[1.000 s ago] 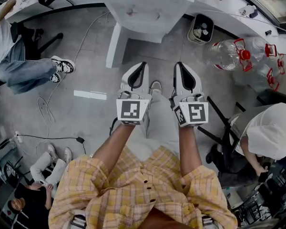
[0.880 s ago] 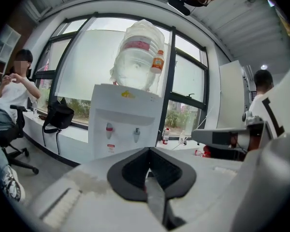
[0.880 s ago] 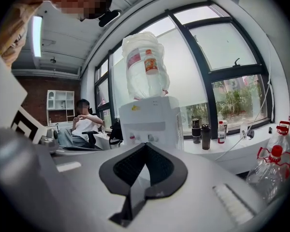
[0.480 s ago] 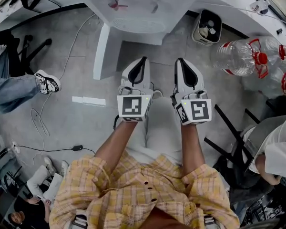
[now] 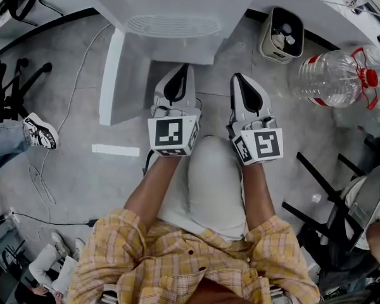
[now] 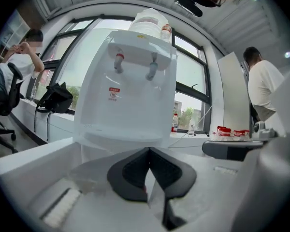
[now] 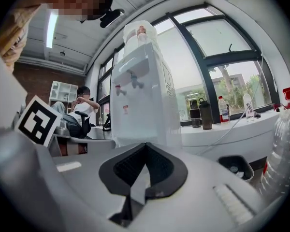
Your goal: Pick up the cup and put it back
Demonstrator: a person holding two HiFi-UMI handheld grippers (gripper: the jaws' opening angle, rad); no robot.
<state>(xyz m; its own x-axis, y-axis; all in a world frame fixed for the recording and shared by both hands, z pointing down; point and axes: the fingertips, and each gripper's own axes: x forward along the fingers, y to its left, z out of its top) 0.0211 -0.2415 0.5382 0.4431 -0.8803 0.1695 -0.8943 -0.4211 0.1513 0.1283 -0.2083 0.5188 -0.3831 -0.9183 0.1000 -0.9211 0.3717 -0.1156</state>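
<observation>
Head view shows the left gripper (image 5: 179, 76) and right gripper (image 5: 242, 84) side by side above the person's knee, pointing toward a white water dispenser (image 5: 171, 8); both pairs of fingers are clenched together, grasping nothing, and no view shows the cup

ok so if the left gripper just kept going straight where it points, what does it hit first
Most likely the white water dispenser: it stands straight ahead of the left gripper, whose jaws are shut and empty. Nothing shows in between, though the gap is hard to judge.
</observation>
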